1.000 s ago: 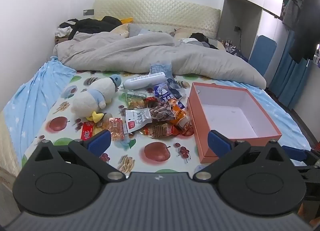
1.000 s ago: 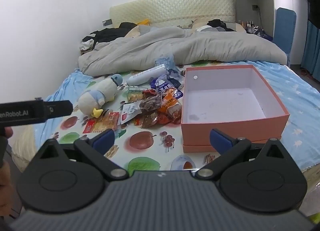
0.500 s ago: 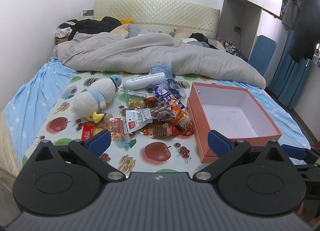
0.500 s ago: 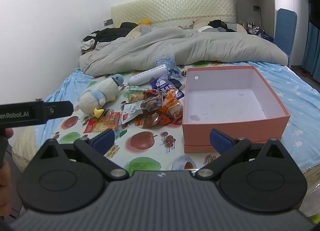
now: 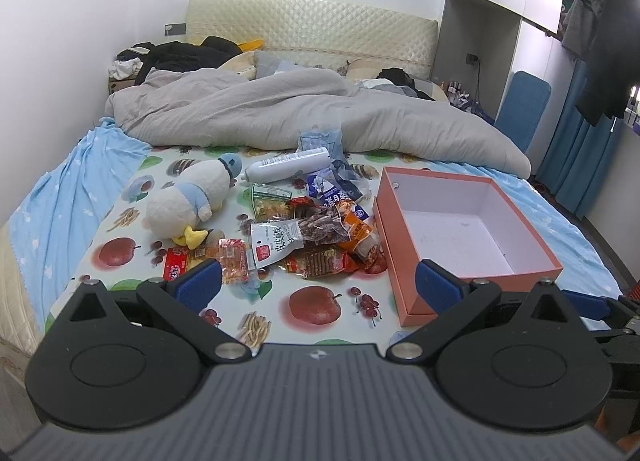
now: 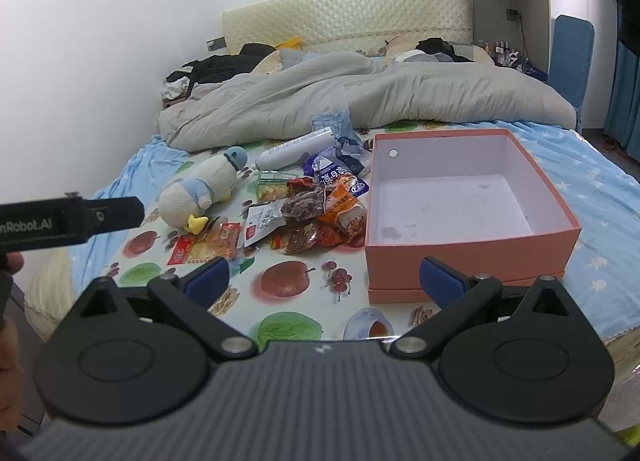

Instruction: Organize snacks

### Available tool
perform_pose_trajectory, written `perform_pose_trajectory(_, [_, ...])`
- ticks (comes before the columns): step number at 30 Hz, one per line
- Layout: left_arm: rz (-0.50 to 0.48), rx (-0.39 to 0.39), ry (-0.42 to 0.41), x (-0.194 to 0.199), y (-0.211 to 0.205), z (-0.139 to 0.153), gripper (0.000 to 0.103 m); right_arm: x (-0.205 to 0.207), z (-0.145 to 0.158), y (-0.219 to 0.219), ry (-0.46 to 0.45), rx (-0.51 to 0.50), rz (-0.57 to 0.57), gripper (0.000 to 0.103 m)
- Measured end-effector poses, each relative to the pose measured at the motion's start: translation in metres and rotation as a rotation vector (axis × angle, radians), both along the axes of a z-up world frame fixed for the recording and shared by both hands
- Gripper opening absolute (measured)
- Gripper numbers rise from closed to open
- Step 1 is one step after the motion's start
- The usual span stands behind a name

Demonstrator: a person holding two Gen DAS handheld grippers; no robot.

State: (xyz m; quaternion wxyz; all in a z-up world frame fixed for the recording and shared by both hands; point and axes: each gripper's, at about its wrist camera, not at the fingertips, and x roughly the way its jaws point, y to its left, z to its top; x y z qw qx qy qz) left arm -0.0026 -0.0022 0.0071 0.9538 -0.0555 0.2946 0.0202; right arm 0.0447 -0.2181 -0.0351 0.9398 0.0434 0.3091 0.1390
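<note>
Both grippers are held level at the near edge of the bed, pointing forward over the fruit-print sheet (image 5: 132,217), clear of every item. The left gripper (image 5: 318,285) has its blue-padded fingers (image 5: 198,284) spread wide with nothing between them. The right gripper (image 6: 326,281) likewise has its fingers (image 6: 442,280) spread wide and empty. In the right wrist view, the left gripper's black body projects in from the left edge, with part of a hand (image 6: 10,345) visible behind it at the near left.

The snacks (image 5: 316,229) lie in a loose pile on the sheet, roughly centre, just left of the box (image 5: 476,277). The pile includes a white packet (image 5: 276,243), an orange packet (image 5: 358,229), a blue-and-white packet (image 5: 340,195) and a red packet (image 5: 176,263) at the near left. The rightmost packets lie against or just beside the box's left wall; contact cannot be confirmed.

The box is pink outside, white inside, open at the top, and holds no snacks. It sits on the right of the sheet.

A plush duck (image 5: 192,199) lies on its side left of the pile. A white bottle (image 5: 288,169) lies flat at the far side of the pile. A grey duvet (image 5: 304,117) is bunched across the far half of the bed.
</note>
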Motion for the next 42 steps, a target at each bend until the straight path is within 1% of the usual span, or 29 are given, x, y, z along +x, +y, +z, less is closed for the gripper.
perform_pose_trajectory(7, [-0.005, 0.006, -0.012, -0.002, -0.001, 0.003, 0.103, -0.001, -0.001, -0.001, -0.003, 0.003, 0.0, 0.103])
perform_pose_trajectory(19, [-0.001, 0.003, -0.006, -0.003, -0.001, 0.004, 0.103, -0.002, 0.0, 0.0, -0.01, 0.003, -0.008, 0.103])
perform_pose_trajectory(27, [-0.002, -0.002, 0.003, -0.002, 0.0, 0.004, 0.103, -0.001, -0.002, 0.0, 0.006, 0.007, 0.002, 0.103])
perform_pose_trajectory(36, [-0.007, -0.004, 0.016, -0.002, 0.001, 0.001, 0.103, 0.0, -0.006, 0.002, 0.021, 0.001, 0.003, 0.103])
perform_pose_trajectory(40, [-0.035, -0.018, 0.034, 0.001, 0.003, -0.007, 0.103, 0.001, -0.01, 0.003, 0.035, 0.007, 0.012, 0.103])
perform_pose_trajectory(42, [-0.026, -0.014, 0.039, 0.002, 0.004, -0.011, 0.103, 0.002, -0.013, 0.003, 0.048, 0.014, 0.014, 0.103])
